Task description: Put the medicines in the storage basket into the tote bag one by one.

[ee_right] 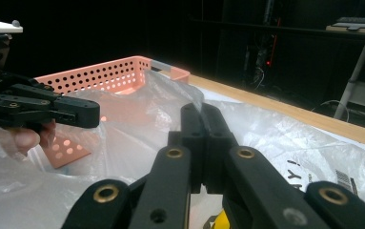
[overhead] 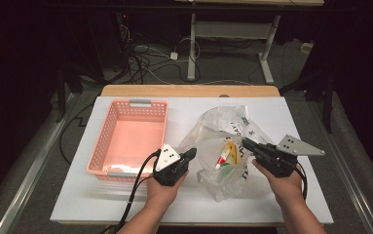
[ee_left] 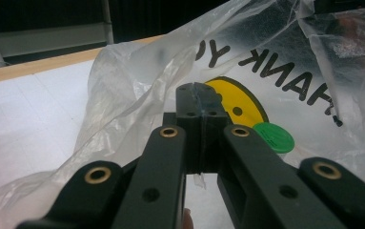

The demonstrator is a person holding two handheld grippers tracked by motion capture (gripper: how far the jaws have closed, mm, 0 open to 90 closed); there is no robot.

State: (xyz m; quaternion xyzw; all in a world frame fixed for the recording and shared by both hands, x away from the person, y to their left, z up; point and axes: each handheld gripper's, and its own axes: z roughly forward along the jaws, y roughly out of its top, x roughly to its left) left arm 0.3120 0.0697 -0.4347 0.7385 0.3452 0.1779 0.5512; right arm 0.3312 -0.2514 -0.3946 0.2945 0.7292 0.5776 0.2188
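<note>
So, one clear plastic bag [overhead: 223,146] sits mid-table beside one pink basket [overhead: 130,136]. Two grippers: the left gripper [overhead: 192,154] and right gripper [overhead: 245,143] each pinch the bag's film, jaws together. Inside: one yellow item, one green lid [ee_left: 274,137].

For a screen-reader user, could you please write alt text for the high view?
Two hand-held grippers, left gripper and right gripper, each pinch an edge of a clear plastic bag on a white table. A pink basket stands left of the bag.
</note>
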